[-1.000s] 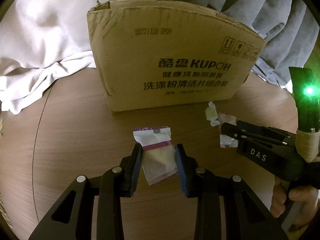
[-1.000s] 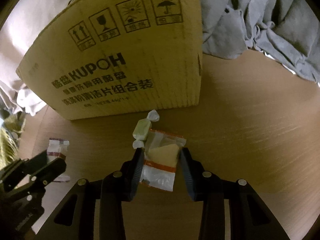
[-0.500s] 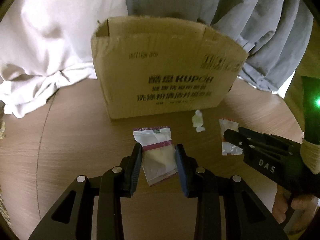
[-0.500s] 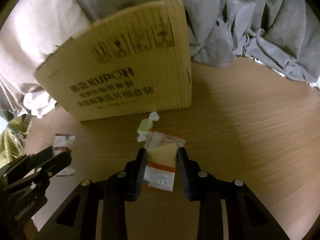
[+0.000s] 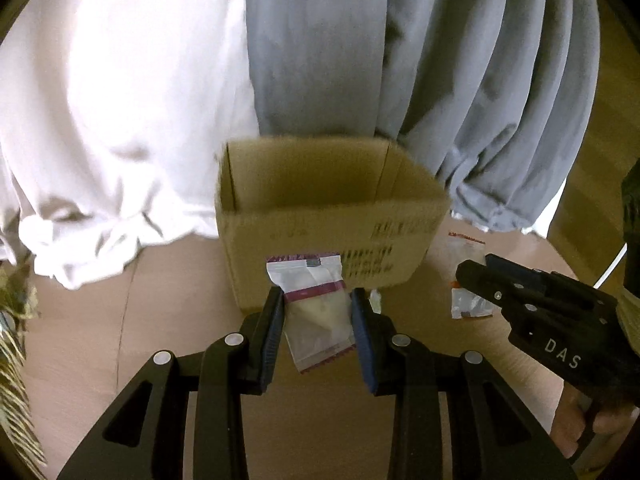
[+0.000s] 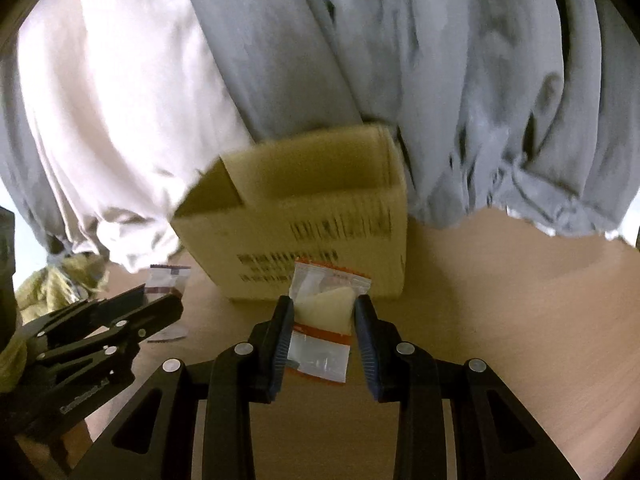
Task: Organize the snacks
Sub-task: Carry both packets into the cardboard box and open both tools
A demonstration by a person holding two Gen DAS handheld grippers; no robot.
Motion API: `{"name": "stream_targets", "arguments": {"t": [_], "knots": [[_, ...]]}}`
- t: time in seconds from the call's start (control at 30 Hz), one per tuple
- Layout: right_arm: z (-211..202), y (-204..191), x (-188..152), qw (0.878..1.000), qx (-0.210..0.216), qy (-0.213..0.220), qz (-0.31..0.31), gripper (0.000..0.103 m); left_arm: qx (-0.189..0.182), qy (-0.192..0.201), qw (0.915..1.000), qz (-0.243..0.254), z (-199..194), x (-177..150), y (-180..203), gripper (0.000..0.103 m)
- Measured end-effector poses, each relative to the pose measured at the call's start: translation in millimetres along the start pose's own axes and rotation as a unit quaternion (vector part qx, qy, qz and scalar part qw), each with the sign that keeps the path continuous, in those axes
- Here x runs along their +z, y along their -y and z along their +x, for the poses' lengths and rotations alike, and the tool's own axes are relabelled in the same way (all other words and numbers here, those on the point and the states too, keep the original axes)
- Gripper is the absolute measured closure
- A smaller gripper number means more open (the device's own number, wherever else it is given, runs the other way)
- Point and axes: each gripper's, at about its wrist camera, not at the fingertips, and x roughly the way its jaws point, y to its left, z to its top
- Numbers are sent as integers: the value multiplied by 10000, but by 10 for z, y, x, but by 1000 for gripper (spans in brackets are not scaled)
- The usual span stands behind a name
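My left gripper (image 5: 318, 312) is shut on a snack packet with a purple stripe (image 5: 316, 300), held above the table in front of the open cardboard box (image 5: 320, 220). My right gripper (image 6: 323, 318) is shut on a snack packet with an orange stripe (image 6: 324, 312), also in front of the box (image 6: 304, 216). The right gripper shows in the left wrist view (image 5: 464, 276) with its packet (image 5: 466, 304). The left gripper shows in the right wrist view (image 6: 172, 306) with its packet (image 6: 166, 280). A small wrapped candy (image 5: 375, 300) lies on the table by the box, mostly hidden behind my left finger.
The box stands on a round wooden table (image 6: 520, 300). White cloth (image 5: 120, 120) and grey cloth (image 5: 440, 80) hang behind the box. The box's inside looks dim and its floor is hidden.
Both grippers have risen with their packets, so I now look down over the box rim into its open top. The candy stayed on the table.
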Motion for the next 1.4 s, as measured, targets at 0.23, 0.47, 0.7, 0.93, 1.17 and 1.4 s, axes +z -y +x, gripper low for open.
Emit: {"name": "stream_targets", "arguments": {"t": [0.23,0.47,0.7,0.93,1.17,1.4], "knots": [[-247,-148,265,9985,158,518,-95,70,16,498,9987,118,-277,276,-9,70],[-406,-238,543,9951,242,930,-244,70,18,817,9963,272,-380,504,-7,70],[-461,-348,836,9929,255,1118,-315,70,54,1007,9943,345,-352,736,-19,70],[-333,-344,1062,9926,309,1122,-349,70,70,1050,9935,440,-179,970,-55,70],[-9,-260,1271,9943,325,939,-377,70,-42,826,9954,483,144,1206,-100,70],[324,-190,1390,9962,300,707,-408,70,-44,591,9972,451,470,1344,-129,65]]}}
